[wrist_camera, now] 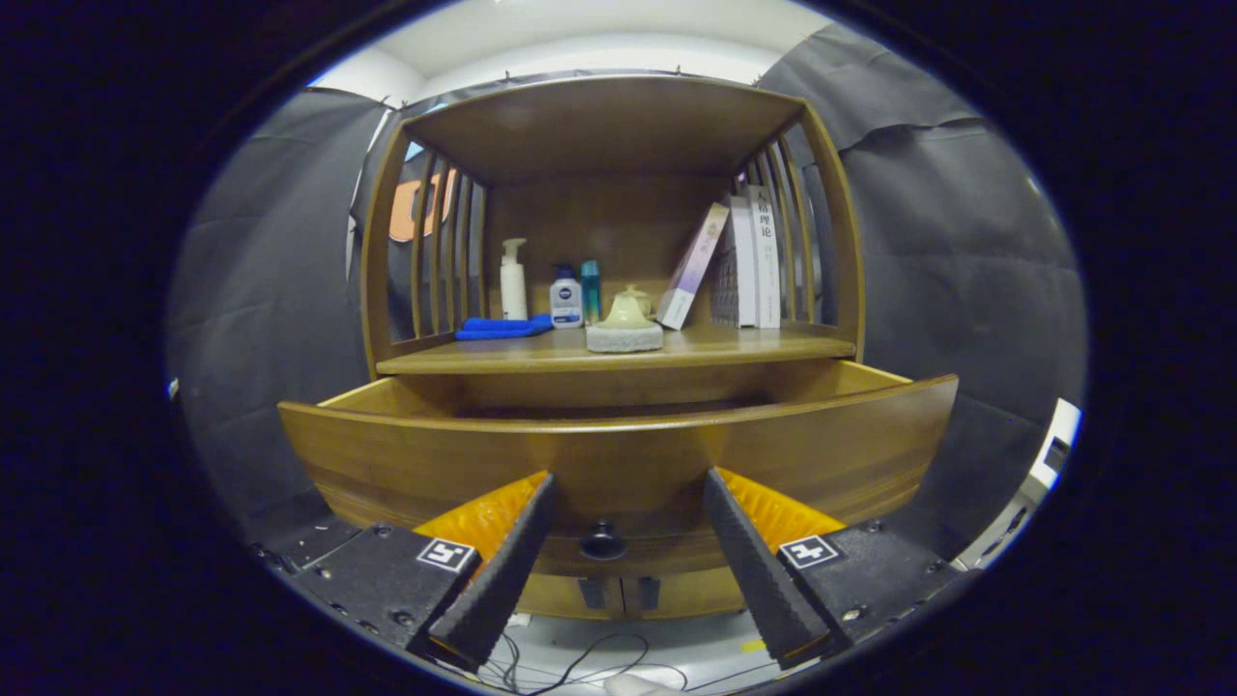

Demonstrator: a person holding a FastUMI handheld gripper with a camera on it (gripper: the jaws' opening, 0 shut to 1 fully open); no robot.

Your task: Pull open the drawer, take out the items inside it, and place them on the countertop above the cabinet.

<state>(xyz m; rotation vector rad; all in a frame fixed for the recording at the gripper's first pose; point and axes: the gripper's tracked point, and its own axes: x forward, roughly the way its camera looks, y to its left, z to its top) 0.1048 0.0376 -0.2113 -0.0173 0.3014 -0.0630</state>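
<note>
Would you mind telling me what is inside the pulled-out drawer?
The drawer is open, but its tall front hides the contents. The gripper is open, fingers either side of the knob.

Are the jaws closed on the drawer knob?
No, the gripper is open, its jaws apart on either side of the drawer knob without touching it.

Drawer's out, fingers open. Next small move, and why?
Probably lift the gripper above the drawer front's top edge. The drawer is already pulled out, the knob sits free between the open fingers, and the front panel hides the inside, so contents can't be judged from here.
</note>
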